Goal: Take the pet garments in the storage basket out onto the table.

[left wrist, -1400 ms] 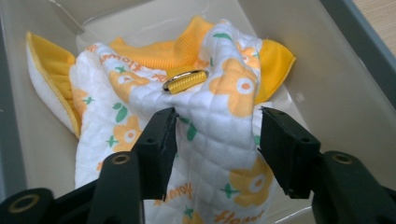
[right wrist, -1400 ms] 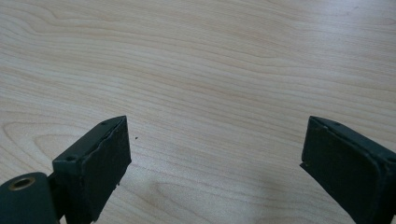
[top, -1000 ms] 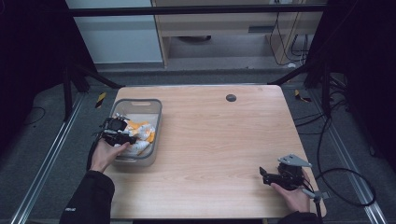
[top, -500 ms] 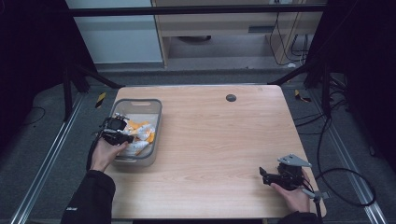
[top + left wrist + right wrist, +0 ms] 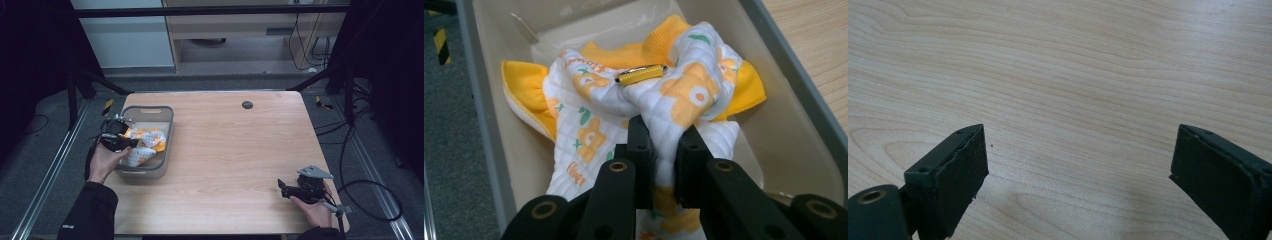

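A white and orange patterned cloth (image 5: 634, 105) lies bunched in a grey plastic bin (image 5: 162, 117) at the table's left. My left gripper (image 5: 666, 145) is shut on a fold of that cloth; the quilted fabric is pinched between its two black jaws. A small gold ribbed piece (image 5: 640, 75) sits on top of the cloth. From above, the left gripper (image 5: 127, 143) hangs over the bin's left side with the cloth (image 5: 145, 145) beside it. My right gripper (image 5: 1078, 160) stands open over bare wood, near the table's front right corner (image 5: 282, 188).
The wooden table (image 5: 230, 150) has a small dark round hole (image 5: 247, 104) near its far edge. Cables (image 5: 370, 200) trail on the floor to the right. A dark frame and a shelf unit stand beyond the table.
The left gripper has shifted slightly toward the person at the bin with the cloth in it. The right gripper has stayed in place.
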Demonstrator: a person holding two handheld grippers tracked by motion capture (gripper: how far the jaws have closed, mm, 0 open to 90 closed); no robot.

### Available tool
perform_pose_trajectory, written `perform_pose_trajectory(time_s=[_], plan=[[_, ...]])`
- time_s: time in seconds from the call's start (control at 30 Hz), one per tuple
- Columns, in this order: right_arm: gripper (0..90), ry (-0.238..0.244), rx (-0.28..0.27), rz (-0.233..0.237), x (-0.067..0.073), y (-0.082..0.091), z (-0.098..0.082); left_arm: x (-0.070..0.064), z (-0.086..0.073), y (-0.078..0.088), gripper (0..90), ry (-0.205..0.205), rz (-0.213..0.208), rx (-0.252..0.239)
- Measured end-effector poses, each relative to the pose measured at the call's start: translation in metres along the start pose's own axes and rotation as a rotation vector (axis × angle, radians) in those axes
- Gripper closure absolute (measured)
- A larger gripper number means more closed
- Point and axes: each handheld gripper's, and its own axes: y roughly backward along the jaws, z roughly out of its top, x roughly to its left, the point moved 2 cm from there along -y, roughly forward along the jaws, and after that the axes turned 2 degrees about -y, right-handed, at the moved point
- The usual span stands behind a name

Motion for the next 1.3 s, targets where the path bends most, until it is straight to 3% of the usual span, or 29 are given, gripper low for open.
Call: perform_pose_trajectory(time_s=[0.67,1.3], plan=[[8.2,0.004,-0.002,0.003,0.001,0.000,0.000,-0.003,0.016,0.040,80.7,-0.006,0.006,-0.104],[8.2,0.001,-0.006,0.004,0.001,0.000,0.000,-0.022,0.027,0.077,80.8,-0.090,-0.009,-0.172]])
